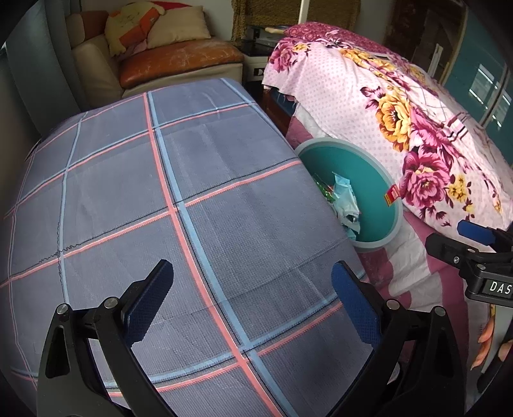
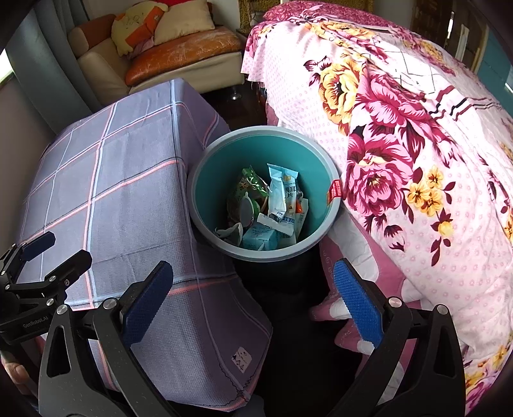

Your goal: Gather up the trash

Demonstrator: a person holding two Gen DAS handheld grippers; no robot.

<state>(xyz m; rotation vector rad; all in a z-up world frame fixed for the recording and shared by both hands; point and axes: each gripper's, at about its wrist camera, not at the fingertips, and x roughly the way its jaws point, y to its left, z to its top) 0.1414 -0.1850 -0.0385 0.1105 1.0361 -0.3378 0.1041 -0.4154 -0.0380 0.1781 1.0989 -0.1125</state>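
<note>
A table draped in a grey-purple checked cloth [image 1: 166, 205] with pink and blue stripes fills the left of both views — its cloth carries a small white printed label [image 2: 241, 359] near the front corner. Behind the table stands a cream sofa [image 1: 96, 57] with an orange seat cushion [image 1: 179, 59], a beige pillow [image 1: 181, 27] and a yellow-orange plush toy [image 1: 131, 25]. To the table's right lies a bed under a pink floral quilt [image 2: 400, 134] — beyond it, teal cabinet doors [image 1: 481, 77].
</note>
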